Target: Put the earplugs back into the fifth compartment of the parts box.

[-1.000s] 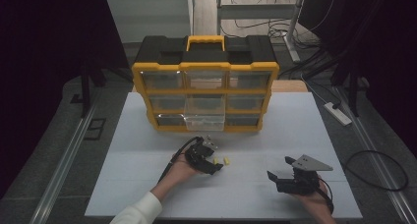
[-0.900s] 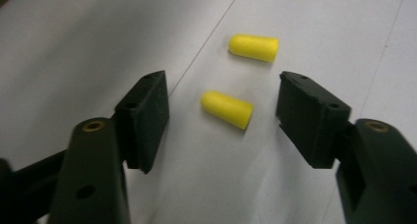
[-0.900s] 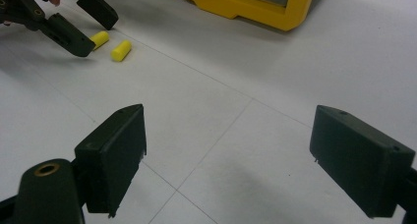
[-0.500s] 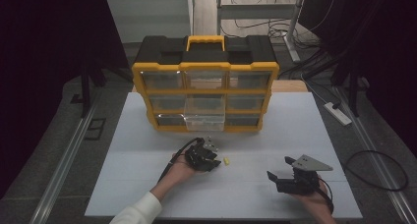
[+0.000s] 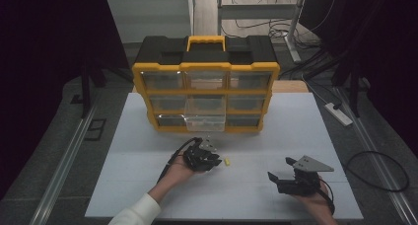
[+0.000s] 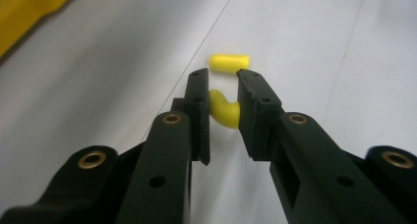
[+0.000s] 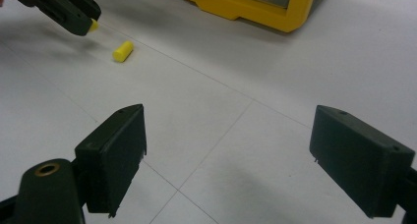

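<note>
Left gripper (image 6: 222, 81), jaws just closed, pinches a soft yellow foam plug (image 6: 223, 112) bent into a curve on the white table (image 5: 148, 136); second yellow plug (image 6: 229, 62) lies straight just beyond; right gripper (image 7: 228, 160) spread wide, empty.

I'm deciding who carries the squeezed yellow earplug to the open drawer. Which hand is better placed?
Left. The left gripper is already shut on one yellow earplug and sits nearer the open drawer. The right gripper is open, empty and farther away.

Left hand-held gripper (image 6: 222, 94) jaws just closed, low over table; right hand-held gripper (image 7: 231, 150) wide open
</note>
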`<state>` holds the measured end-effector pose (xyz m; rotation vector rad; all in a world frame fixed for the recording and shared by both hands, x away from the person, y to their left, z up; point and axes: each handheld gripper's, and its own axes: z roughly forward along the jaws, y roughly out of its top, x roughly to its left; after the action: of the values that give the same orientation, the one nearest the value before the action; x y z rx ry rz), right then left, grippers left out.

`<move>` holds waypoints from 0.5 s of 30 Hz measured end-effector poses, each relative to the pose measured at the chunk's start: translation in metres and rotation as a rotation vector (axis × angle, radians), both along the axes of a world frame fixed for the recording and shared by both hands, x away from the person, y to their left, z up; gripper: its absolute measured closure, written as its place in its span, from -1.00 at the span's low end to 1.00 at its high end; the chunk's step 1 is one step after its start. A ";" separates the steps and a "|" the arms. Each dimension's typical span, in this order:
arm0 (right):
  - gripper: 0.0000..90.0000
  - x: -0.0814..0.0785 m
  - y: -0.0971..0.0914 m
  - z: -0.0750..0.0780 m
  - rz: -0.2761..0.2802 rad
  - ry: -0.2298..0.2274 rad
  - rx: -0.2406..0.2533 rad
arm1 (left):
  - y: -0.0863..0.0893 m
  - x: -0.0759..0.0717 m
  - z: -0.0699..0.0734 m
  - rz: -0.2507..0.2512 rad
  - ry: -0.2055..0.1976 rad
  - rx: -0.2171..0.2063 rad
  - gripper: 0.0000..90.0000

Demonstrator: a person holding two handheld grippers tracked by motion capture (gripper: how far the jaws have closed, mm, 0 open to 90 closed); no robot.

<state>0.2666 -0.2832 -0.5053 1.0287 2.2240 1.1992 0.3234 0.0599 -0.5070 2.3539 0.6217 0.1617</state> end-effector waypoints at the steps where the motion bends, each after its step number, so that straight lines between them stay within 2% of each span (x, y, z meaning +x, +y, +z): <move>1: -0.67 0.000 0.000 0.000 -0.001 -0.001 0.001 | 0.001 -0.001 0.001 0.000 -0.006 -0.003 0.69; 5: -0.67 0.000 0.000 0.000 0.000 -0.003 -0.001 | 0.007 -0.007 0.007 0.004 -0.026 -0.016 0.69; 15: -0.67 0.000 0.000 0.000 -0.001 -0.006 -0.002 | 0.025 -0.017 0.020 0.057 -0.076 -0.090 0.71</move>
<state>0.2665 -0.2828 -0.5051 1.0234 2.2192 1.1984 0.3066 0.0850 -0.4866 2.2338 0.6456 0.2423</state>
